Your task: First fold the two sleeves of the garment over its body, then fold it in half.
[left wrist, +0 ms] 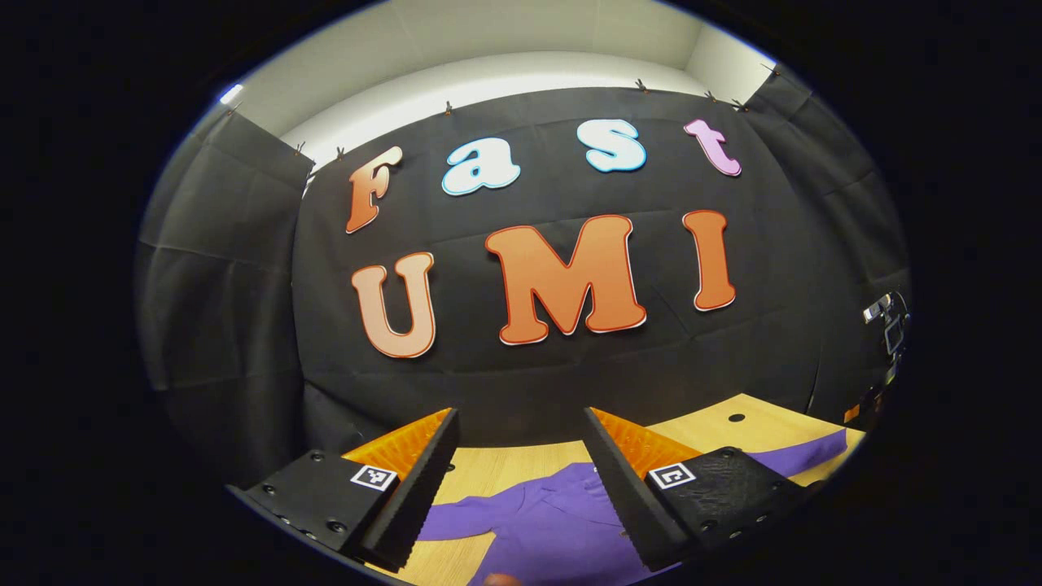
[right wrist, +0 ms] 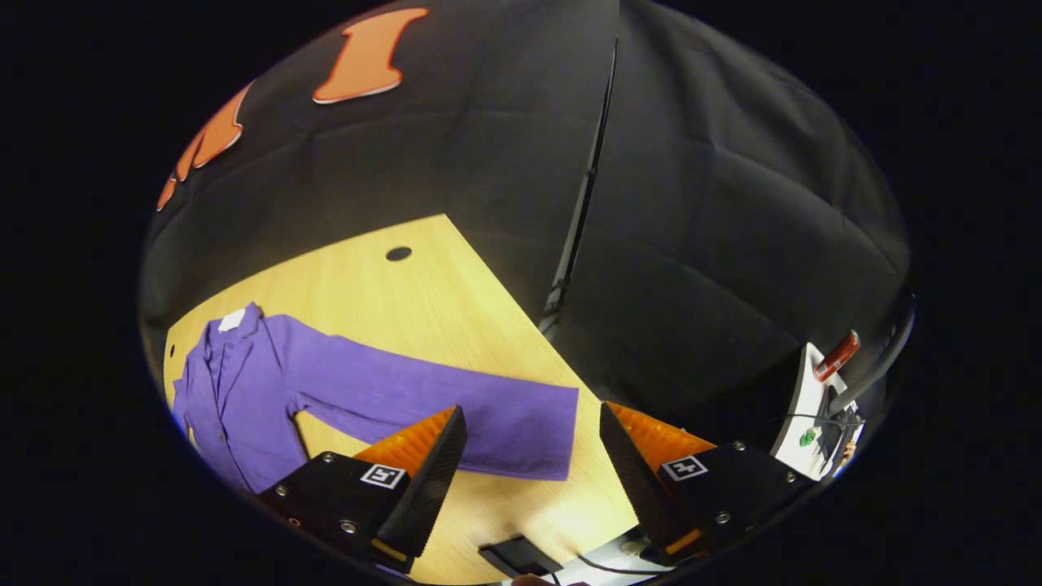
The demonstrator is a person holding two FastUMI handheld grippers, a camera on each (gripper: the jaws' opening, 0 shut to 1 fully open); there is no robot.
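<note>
We see the purple long-sleeved shirt (right wrist: 244,382) spread flat on the light wooden worktop (right wrist: 407,301), sleeve stretched out just ahead of our right claw (right wrist: 529,464); both it and the left claw (left wrist: 521,472) gape wide, gripping nothing.

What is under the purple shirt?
The purple shirt lies flat on a wooden table, sleeve stretched out. Bare wood shows all around it. Whatever lies beneath the cloth itself is covered.

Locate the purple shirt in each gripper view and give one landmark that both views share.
Left gripper view: the purple shirt lies at bottom centre, between and behind that gripper's fingers.
Right gripper view: it lies at lower left, one sleeve stretched out toward the centre.
Shared landmark: the dark round hole in the wooden table.
</note>
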